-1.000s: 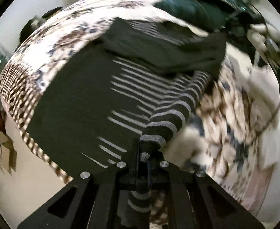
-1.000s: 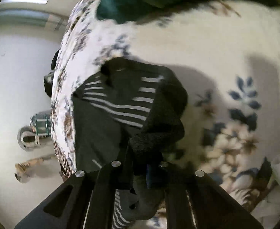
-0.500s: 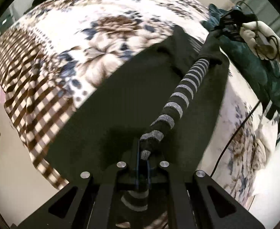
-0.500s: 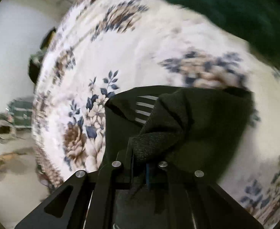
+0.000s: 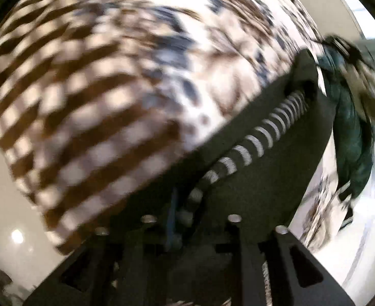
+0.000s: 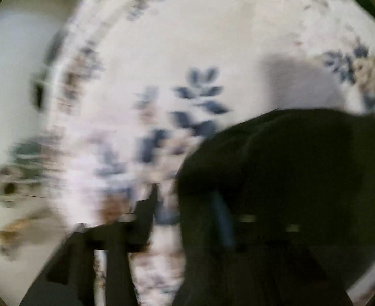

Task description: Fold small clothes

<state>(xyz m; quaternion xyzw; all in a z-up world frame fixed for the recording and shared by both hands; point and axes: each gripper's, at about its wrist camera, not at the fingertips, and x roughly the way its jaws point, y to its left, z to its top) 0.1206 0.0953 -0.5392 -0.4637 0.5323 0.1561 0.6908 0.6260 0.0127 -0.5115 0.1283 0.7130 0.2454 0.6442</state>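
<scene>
Both fisheye views are smearing with motion blur and bending at their dark round edges. In the left wrist view, daylight is coming in at the upper right, and a small glare spot is shining on the pale glossy floor [image 5: 17,237]. In the right wrist view, the cream floral bedspread [image 6: 187,38] is glowing brightly, carrying a soft grey shadow, while the dark knitted garment [image 6: 289,178] is sinking into near black.
</scene>
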